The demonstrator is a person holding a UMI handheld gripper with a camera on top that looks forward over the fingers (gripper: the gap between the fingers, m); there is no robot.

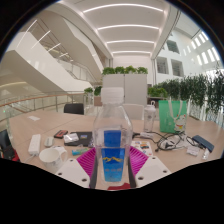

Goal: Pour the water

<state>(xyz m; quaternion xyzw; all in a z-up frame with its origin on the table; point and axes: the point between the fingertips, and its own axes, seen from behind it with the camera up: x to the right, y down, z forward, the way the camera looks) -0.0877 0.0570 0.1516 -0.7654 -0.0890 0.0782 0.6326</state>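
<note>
Between our fingers (pixel 113 165) sits the water bottle (pixel 113 140), pads pinching it; tilt too fast and water splashes the table (pixel 50 125).

Tongs (pixel 113 163) apparently black, with magenta inner pads (pixel 86 160).

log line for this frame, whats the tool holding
tool: shut on clear water bottle | bottle: upright, blue liquid at its base, between pink pads | ahead: cluttered table, clear cup | pour: not started
</note>
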